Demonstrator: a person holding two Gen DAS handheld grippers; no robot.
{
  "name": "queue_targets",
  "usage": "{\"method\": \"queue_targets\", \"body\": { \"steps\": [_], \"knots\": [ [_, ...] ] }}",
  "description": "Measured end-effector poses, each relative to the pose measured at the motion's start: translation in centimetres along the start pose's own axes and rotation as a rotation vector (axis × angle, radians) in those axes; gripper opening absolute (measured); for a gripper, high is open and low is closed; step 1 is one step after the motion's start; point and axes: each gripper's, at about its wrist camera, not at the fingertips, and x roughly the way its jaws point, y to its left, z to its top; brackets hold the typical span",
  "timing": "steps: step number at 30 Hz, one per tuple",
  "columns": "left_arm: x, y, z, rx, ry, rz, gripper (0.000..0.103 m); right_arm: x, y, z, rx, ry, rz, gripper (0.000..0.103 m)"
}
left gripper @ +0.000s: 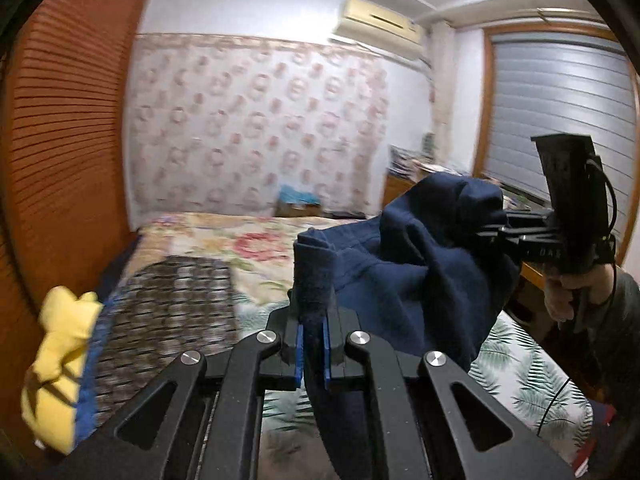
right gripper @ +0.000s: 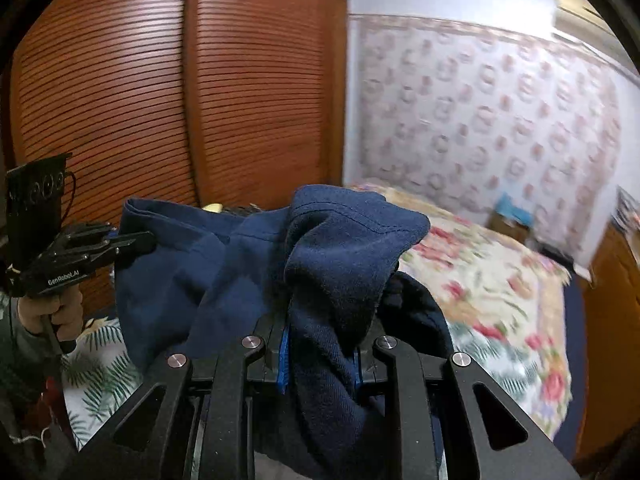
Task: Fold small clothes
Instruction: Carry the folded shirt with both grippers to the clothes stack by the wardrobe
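A navy blue garment [left gripper: 416, 276] hangs in the air above the bed, stretched between both grippers. My left gripper [left gripper: 313, 312] is shut on one edge of it, a thin fold of cloth standing up between its blue pads. In the right wrist view my right gripper [right gripper: 320, 336] is shut on a thicker bunch of the same navy garment [right gripper: 340, 256], which drapes over the fingers and hides them. Each gripper shows in the other's view: the right gripper [left gripper: 500, 228] at the right, the left gripper [right gripper: 136, 244] at the left, each held by a hand.
Below lies a bed with a floral cover [left gripper: 224, 236] and a leaf-print sheet [left gripper: 532, 372]. A yellow garment [left gripper: 60, 364] and a checked cloth [left gripper: 172, 312] rest at the bed's left. A slatted wooden wardrobe [right gripper: 160, 100] stands alongside. A wooden cabinet [left gripper: 400, 188] stands by the window.
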Motion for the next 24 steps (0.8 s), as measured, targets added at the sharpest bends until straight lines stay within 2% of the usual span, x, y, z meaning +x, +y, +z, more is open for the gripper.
{"method": "queue_targets", "body": {
  "steps": [8,13,17,20,24],
  "knots": [
    [-2.8,6.7,-2.5,-0.106,-0.067,0.157,0.007,8.7,2.0,7.6,-0.148,0.045,0.112,0.023],
    [-4.3,8.2,-4.6,-0.107,-0.058,0.249,0.007,14.7,4.8,12.3,-0.281,0.1,0.169,0.023],
    [-4.8,9.3,-6.6,-0.136,-0.016,0.281,0.007,19.6,7.4,14.0,-0.35,0.118,0.204,0.023],
    [-5.0,9.9,-7.6,-0.155,0.011,0.301,0.007,23.1,9.0,14.3,-0.369,0.148,0.227,0.023],
    [-5.5,10.0,-8.6,-0.179,0.029,0.321,0.007,27.1,10.8,14.8,-0.374,0.14,0.251,0.024]
  ]
}}
